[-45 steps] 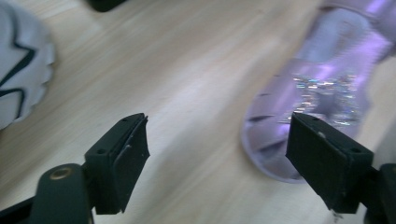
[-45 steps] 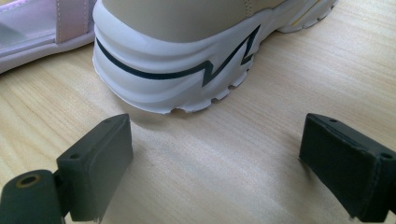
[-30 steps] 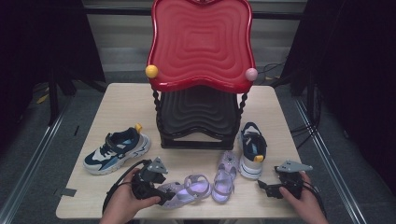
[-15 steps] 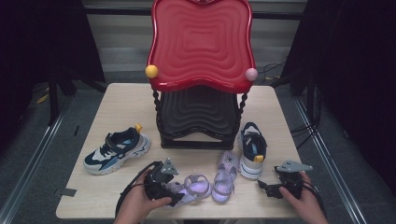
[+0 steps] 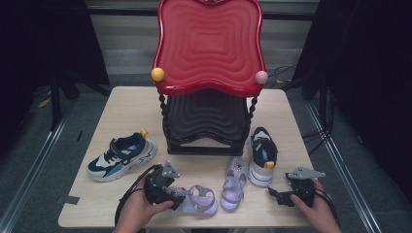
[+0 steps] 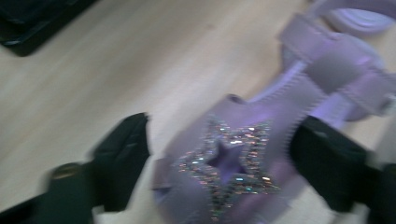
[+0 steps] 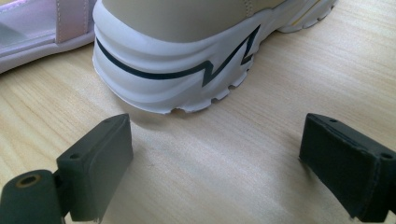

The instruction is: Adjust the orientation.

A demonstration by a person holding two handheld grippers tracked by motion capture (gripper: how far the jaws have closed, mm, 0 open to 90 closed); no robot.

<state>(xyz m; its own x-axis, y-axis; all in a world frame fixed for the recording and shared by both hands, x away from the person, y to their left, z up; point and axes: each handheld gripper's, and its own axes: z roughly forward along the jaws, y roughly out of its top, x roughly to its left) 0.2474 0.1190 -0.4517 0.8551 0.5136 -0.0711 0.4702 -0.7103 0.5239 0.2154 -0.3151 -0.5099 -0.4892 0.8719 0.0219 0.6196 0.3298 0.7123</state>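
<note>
Care matters most at the left gripper (image 5: pixel 180 200): its jaws, which have just been closing, straddle the toe of the purple sandal (image 6: pixel 233 163), one pad near each side, a gap visible on the one side at least, so I judge they should close squarely across the glittery star before any lift. That sandal lies in front of the shoe rack (image 5: pixel 206 121), near the table's front edge. The right gripper (image 5: pixel 278 195) rests wide open and empty, right of the rack's front, facing the white-soled sneaker (image 7: pixel 187 60). Both rack shelves look empty.

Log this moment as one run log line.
left gripper: jaws closing around purple sandal, no clamp seen | right gripper: open, behind sneaker heel
</note>
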